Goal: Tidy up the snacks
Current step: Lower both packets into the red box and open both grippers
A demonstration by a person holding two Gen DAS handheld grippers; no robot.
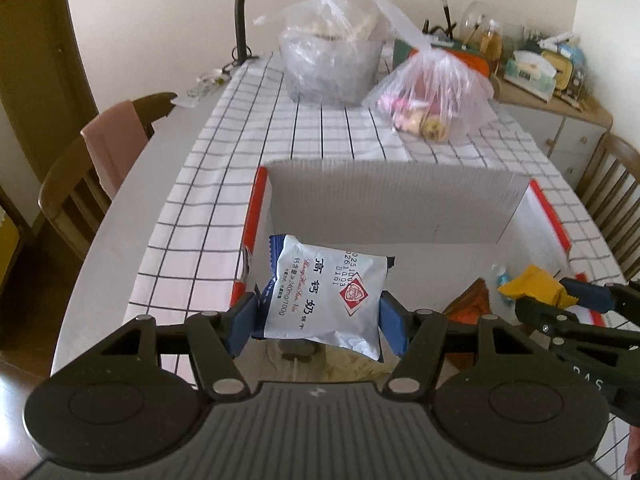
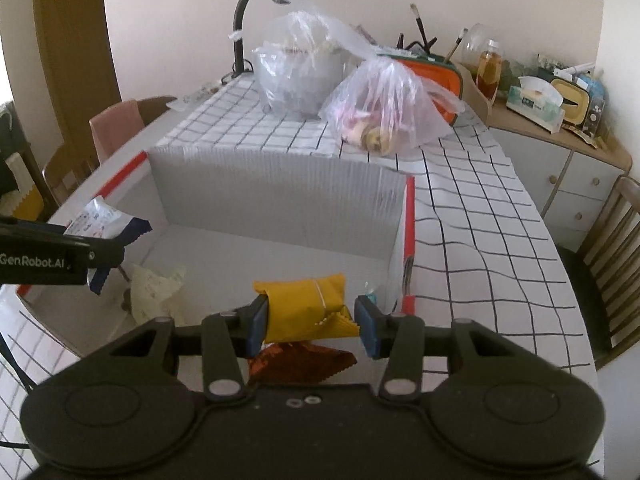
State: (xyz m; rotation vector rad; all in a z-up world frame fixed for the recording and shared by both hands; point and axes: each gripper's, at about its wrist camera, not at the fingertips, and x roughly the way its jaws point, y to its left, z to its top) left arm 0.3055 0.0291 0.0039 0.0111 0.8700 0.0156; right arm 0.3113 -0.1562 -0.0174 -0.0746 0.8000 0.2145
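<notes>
Snack packets fill both my grippers above the white box (image 1: 384,208): my left gripper (image 1: 318,322) clamps a white-and-blue milk biscuit packet (image 1: 324,300) over the box's left side, and my right gripper (image 2: 310,318) pinches a yellow packet (image 2: 306,308) over its right side, above an orange-brown wrapper (image 2: 300,364) lying inside.

Brown packet (image 2: 302,364) partly hidden under yellow packet (image 2: 306,308); clear bags' (image 1: 432,92) contents blurred, unidentifiable.
</notes>
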